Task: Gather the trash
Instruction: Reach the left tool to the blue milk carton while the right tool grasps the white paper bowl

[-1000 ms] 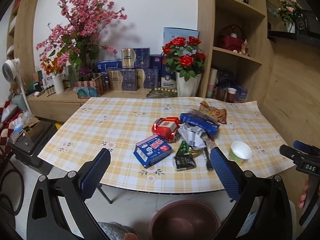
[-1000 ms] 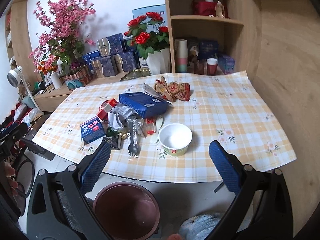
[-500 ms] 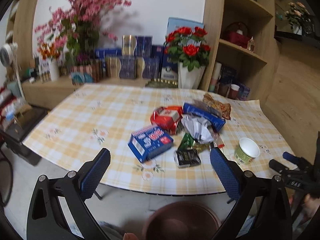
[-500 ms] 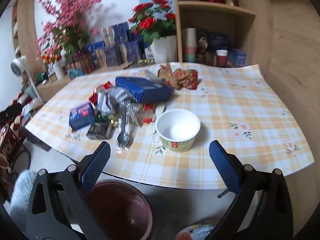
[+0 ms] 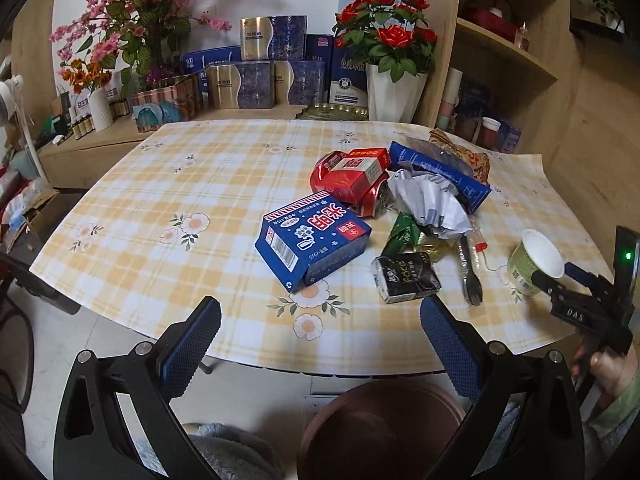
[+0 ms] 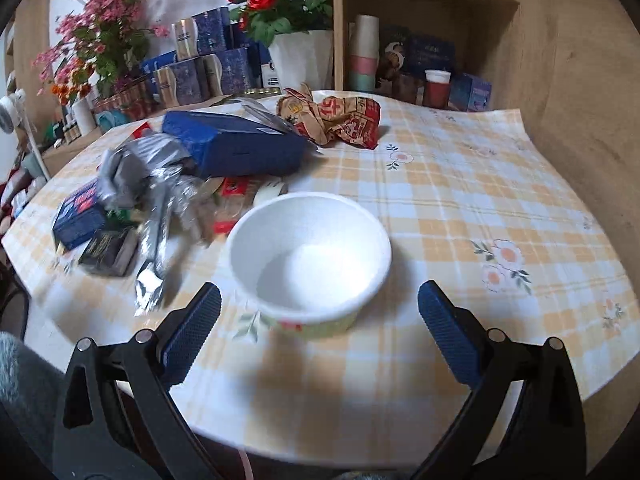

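Note:
Trash lies heaped on the checked tablecloth: a blue carton, a red packet, crumpled foil, a long blue box, a black pack and a brown-red wrapper. A white paper bowl with a green side stands near the front edge. My right gripper is open just before the bowl, fingers wide on both sides of it, not touching. My left gripper is open at the table's front edge, short of the blue carton. A brown bin stands on the floor below it.
Behind the table a low shelf carries stacked gift boxes, a pink blossom vase and a white pot of red roses. A wooden shelving unit with cups rises at the back right. A hand holds the right gripper.
Both grippers have moved forward toward the table. The right one has come down close to the paper bowl, which now fills the space between its fingers. Nothing has been picked up.

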Motion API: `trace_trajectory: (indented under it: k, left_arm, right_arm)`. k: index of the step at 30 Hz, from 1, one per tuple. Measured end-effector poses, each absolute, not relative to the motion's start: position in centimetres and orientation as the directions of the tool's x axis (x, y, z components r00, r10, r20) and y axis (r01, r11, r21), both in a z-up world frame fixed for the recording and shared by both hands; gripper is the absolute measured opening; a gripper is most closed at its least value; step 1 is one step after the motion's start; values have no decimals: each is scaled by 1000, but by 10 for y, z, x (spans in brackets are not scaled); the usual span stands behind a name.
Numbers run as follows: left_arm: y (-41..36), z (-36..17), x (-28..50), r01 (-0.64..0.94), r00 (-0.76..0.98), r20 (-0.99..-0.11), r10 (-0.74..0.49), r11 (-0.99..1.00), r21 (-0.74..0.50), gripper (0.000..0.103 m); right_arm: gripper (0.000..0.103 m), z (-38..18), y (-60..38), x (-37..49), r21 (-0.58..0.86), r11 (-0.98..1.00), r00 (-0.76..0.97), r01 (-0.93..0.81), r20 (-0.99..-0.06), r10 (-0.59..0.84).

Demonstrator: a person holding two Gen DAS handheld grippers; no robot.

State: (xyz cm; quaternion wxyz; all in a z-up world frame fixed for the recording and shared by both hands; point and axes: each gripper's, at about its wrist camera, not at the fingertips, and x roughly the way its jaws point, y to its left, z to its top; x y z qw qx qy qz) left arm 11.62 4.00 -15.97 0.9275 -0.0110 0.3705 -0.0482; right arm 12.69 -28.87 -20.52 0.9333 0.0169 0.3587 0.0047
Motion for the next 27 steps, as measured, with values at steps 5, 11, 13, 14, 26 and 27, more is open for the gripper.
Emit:
trace_trajectory:
  k: [5, 11, 13, 14, 26, 27]
  left_arm:
    - [46, -168, 131, 69, 694, -710, -119, 993, -99, 98]
    - [49, -178, 157, 29, 645, -745, -168, 980, -196, 98]
    - [47, -180, 172, 3, 631, -756, -174, 975, -221, 98]
    - [47, -182, 179, -12, 624, -763, -170, 974, -227, 98]
    - [23, -207, 268, -176, 544, -839, -35, 972, -154, 98]
    - [20, -209, 271, -173, 539, -842, -7, 978, -119, 98]
  right_arm:
    - [97, -212, -285, 152, 31, 1000, 746, -8, -665, 26]
    - [81, -214, -276, 149, 36, 996, 761, -81, -643, 85]
    - [81, -214, -276, 142, 46, 995, 778, -84, -621, 94]
    - [81, -214, -277, 140, 61, 995, 788, -85, -606, 104]
    - [81, -213, -309, 137, 173, 985, 826, -11, -553, 106]
    - [81, -212, -311, 136, 179, 984, 828, -8, -550, 107]
